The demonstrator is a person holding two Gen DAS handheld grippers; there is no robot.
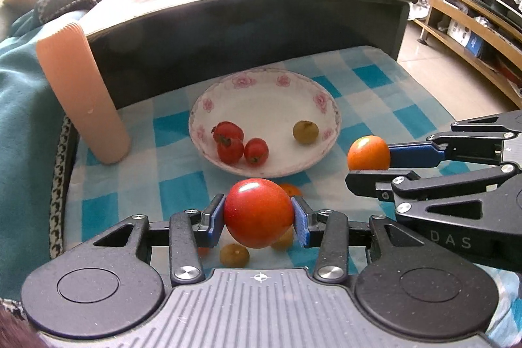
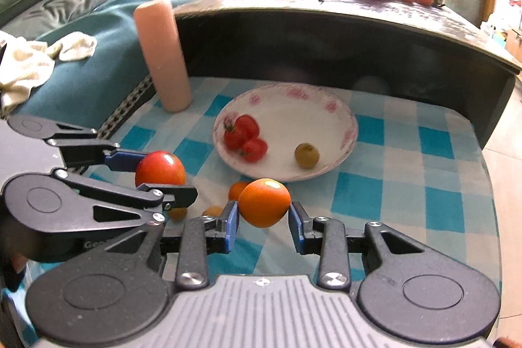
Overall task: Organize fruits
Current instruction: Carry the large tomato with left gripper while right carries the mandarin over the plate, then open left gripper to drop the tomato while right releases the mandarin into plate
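My left gripper (image 1: 257,217) is shut on a large red tomato (image 1: 257,212), held above the checked cloth just in front of the plate. My right gripper (image 2: 264,212) is shut on an orange tomato (image 2: 264,203), also lifted off the cloth. Each wrist view shows the other gripper from the side: the right gripper (image 1: 368,167) with the orange tomato (image 1: 368,152), the left gripper (image 2: 166,176) with the red tomato (image 2: 160,168). The white flowered plate (image 1: 270,100) (image 2: 293,113) holds three small red tomatoes (image 1: 239,145) and one yellow-green fruit (image 1: 305,131).
Small orange and yellowish fruits (image 1: 234,255) (image 2: 238,189) lie on the blue checked cloth (image 1: 375,77) under the grippers. A tall pink cylinder (image 1: 81,93) stands left of the plate. Behind is a dark table (image 1: 248,5) with a red bag and several more tomatoes.
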